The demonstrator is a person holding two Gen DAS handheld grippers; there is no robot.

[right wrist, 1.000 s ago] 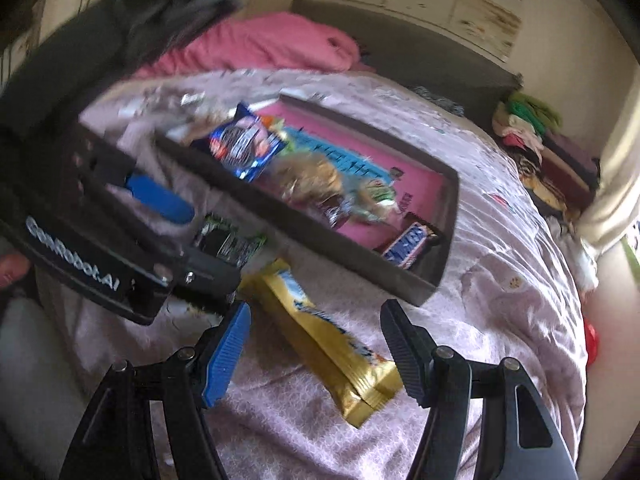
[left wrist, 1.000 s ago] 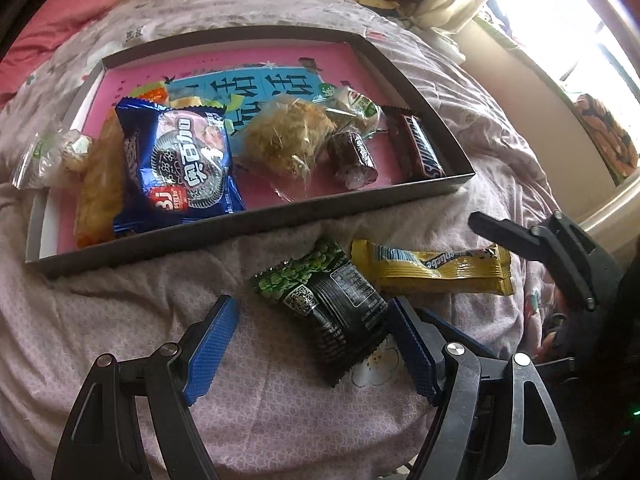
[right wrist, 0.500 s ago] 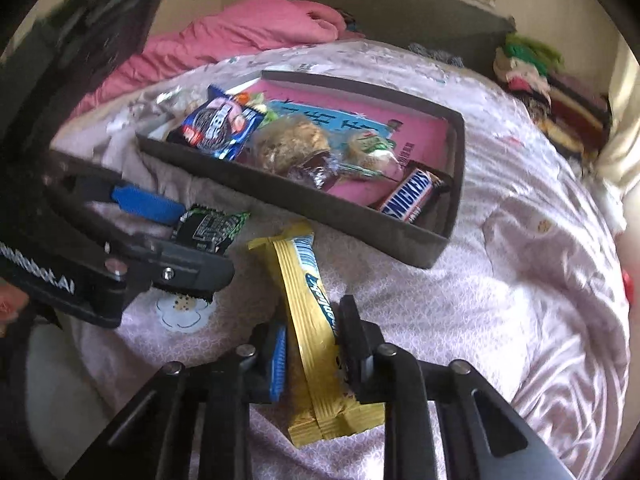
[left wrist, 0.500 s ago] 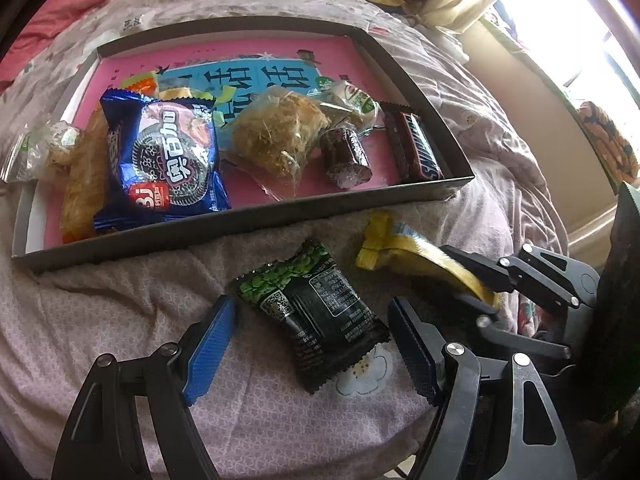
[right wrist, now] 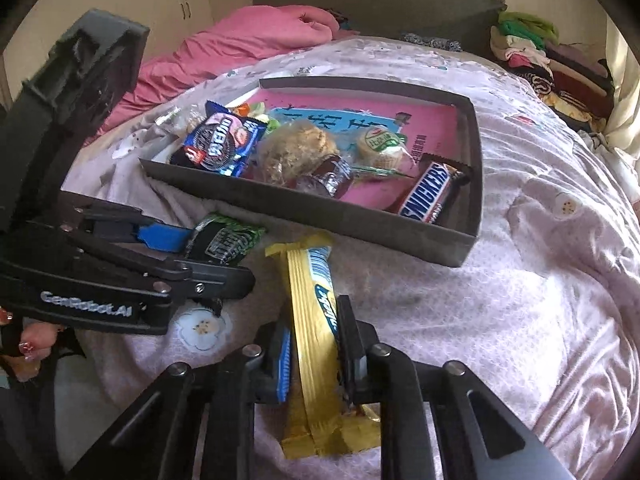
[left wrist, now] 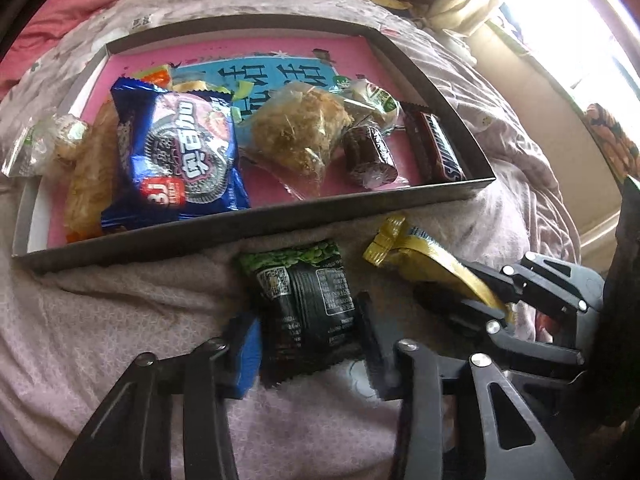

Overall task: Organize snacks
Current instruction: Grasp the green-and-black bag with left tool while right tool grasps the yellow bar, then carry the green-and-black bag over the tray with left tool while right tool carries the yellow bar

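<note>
A green and black snack packet (left wrist: 304, 308) lies on the bedspread just in front of the grey tray (left wrist: 240, 224). My left gripper (left wrist: 308, 344) is closing on it, and its pads touch both sides of the packet. To the right, my right gripper (right wrist: 314, 344) is shut on a yellow snack bar (right wrist: 312, 292), which stands on edge with its far end pointing at the tray (right wrist: 320, 216). The tray's pink floor holds a blue cookie packet (left wrist: 180, 156), a clear-wrapped pastry (left wrist: 300, 132) and a Snickers bar (right wrist: 428, 192), among other snacks.
The tray sits on a pale pink bedspread (right wrist: 520, 300) that falls away on the right. A pink quilt (right wrist: 248, 44) lies behind it, and folded clothes (right wrist: 552, 64) are stacked at the back right. A hand (right wrist: 28, 344) holds the left gripper.
The left jaws closed in from wide apart onto the green and black packet. The right jaws shut on the yellow bar and turned it onto its edge.
</note>
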